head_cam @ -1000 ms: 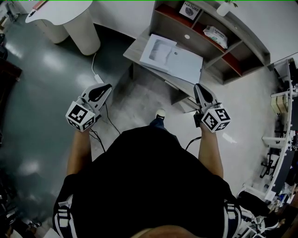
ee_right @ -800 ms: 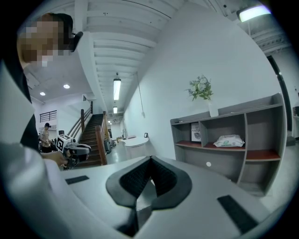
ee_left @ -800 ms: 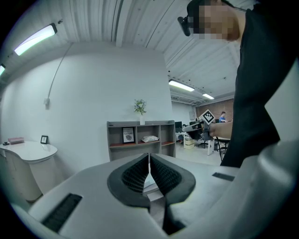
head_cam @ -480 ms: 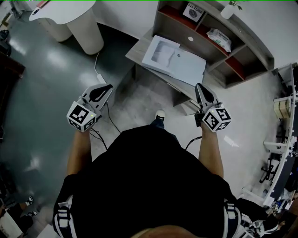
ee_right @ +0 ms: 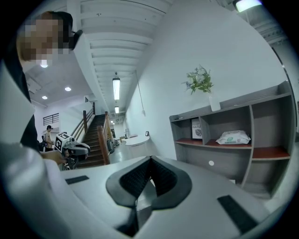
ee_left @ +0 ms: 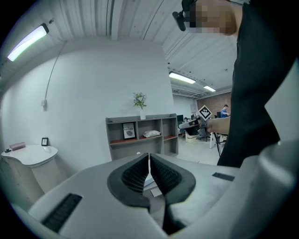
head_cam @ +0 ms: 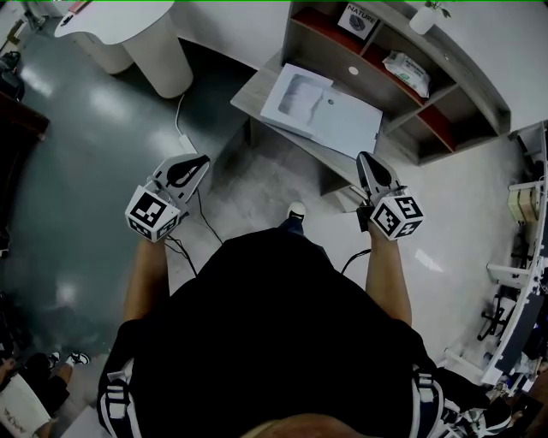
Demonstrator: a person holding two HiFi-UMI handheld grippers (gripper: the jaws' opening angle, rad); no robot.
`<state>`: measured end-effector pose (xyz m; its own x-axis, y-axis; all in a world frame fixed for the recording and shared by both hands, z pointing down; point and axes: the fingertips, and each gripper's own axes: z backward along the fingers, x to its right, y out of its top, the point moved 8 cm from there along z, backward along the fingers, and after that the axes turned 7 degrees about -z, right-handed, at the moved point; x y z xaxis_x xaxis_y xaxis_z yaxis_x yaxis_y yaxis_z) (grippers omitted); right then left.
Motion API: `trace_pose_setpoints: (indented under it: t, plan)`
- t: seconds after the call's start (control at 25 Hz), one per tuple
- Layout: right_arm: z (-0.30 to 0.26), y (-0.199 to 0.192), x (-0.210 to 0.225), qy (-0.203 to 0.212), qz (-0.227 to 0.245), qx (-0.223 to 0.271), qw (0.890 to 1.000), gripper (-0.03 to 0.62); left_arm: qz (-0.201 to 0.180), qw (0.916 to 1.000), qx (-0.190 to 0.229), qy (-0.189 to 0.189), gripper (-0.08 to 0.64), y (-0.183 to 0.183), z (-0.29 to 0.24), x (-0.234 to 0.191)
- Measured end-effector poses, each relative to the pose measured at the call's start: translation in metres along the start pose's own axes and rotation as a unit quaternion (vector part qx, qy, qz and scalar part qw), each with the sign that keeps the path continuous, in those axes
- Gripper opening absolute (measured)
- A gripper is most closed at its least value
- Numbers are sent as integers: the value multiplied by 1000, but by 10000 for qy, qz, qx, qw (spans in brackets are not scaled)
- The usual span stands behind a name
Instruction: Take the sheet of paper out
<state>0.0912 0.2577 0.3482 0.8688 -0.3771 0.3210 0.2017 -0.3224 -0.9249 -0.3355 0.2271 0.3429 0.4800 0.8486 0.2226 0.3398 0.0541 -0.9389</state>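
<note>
Left gripper view: your left gripper (ee_left: 149, 158) is clenched, pads tip to tip, nothing btwn them. Right gripper view: same finding for your right gripper (ee_right: 150, 161), jaws pressed together w/ nothing in the grip. Head view: you hold both units out in front of your torso, well apart, marker cubes toward you, tips aimed at the desk (head_cam: 253, 90) ahead; neither touches anything. Sheet of paper (head_cam: 295, 94), white w/ a grey patch of print, lies on the desk's left part, beyond and btwn the two grippers, well clear of both. It overlaps the left end of a flat white unit (head_cam: 349, 127); whether it sits in or merely on that unit can't be made out. Behind the desk stands a grey shelf unit (head_cam: 318, 27) w/ reddish boards, holding a framed picture (head_cam: 358, 19) and a pack of wipes (head_cam: 405, 68); on top, a plant in a white vase (head_cam: 424, 15). Your shoe (head_cam: 295, 209) shows on the floor below the desk edge. A cable (head_cam: 179, 120) runs across the floor near the left gripper. White round-ended counter (head_cam: 128, 34) stands at upper left.
</note>
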Motion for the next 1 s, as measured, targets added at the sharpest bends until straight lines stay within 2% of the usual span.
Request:
trace_pose_setpoints:
  t: [0.52, 1.0]
  plan:
    - [-22, 14, 40, 106, -13, -98, 9999, 14, -55, 9999, -133, 13, 28, 5, -41, -5]
    - [-51, 26, 82, 191, -50, -204, 9996, 14, 71, 9996, -258, 43, 28, 8, -83, -20]
